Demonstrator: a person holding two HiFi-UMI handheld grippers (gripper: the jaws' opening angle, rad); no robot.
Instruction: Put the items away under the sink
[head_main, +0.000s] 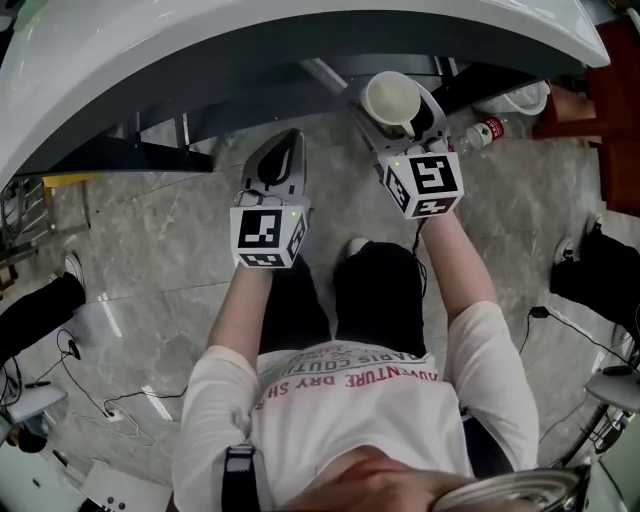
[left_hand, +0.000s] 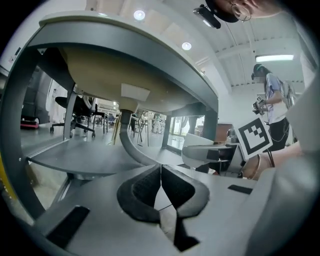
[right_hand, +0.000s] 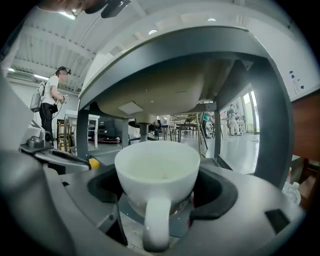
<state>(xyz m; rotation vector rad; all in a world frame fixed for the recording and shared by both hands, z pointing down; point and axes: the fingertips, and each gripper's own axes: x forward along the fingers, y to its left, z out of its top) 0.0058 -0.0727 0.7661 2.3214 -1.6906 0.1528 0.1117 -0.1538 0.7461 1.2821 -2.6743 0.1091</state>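
White cup sits clamped in right gripper; left gripper closed, empty; shirt reads "ADVENTURE".

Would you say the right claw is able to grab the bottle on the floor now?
Probably not: the right claw is shut on the white cup, leaving no room, though the bottle lies nearby.

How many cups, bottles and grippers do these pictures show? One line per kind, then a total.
Cups: 1, the white cup held in the right gripper.
Bottles: 1, the plastic bottle on the floor.
Grippers: 2, the right gripper and the shut, empty left gripper.
Total: 4.
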